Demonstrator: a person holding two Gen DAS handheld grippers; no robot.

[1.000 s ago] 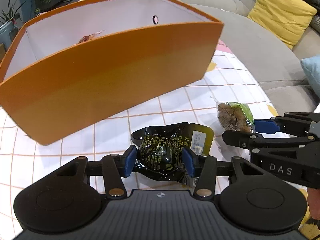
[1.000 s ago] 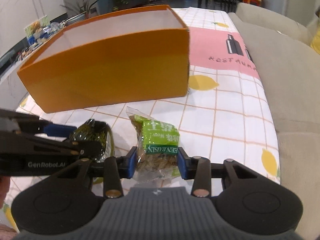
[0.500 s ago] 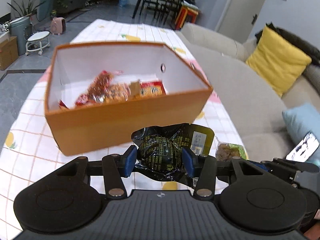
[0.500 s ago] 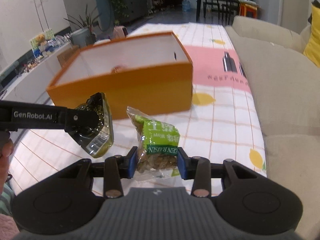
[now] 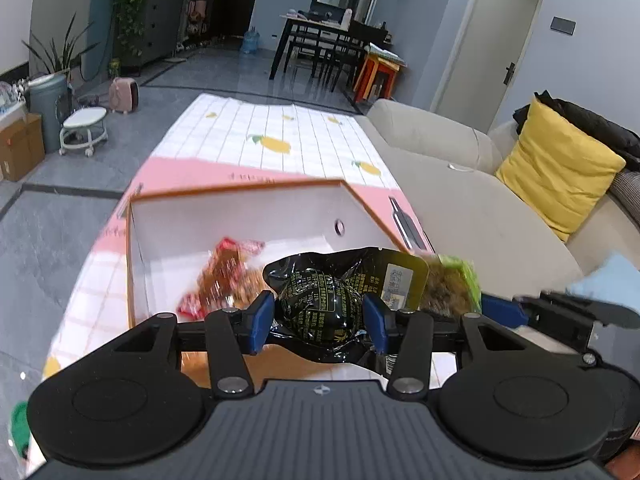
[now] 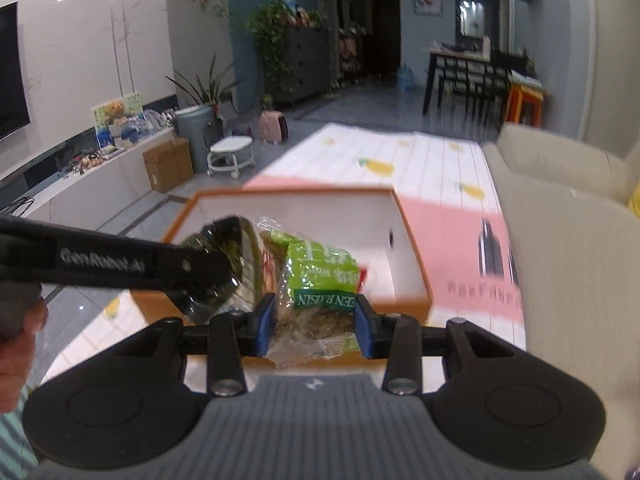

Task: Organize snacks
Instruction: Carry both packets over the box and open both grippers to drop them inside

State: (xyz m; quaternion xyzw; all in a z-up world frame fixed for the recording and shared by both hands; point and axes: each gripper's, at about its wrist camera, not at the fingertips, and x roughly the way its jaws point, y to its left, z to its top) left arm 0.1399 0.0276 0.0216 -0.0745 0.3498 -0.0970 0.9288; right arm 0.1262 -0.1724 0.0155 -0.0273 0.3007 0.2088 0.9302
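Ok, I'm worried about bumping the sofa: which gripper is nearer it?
Right. The right gripper, holding the raisin pack, is on the sofa side; the left gripper, with the black packet, sits farther from it.

The red and orange snack packets [image 5: 224, 276] inside the orange cardboard box with white walls [image 5: 240, 220] are motion-blurred at centre left of the left wrist view, their print unreadable. The black foil snack pouch [image 5: 328, 300] hides the box's near right corner there. At centre right, the green raisin bag [image 5: 452, 284] smears into a blur. In the right wrist view, that bag [image 6: 320, 288] covers the box floor, and its label text is cut off on the left.
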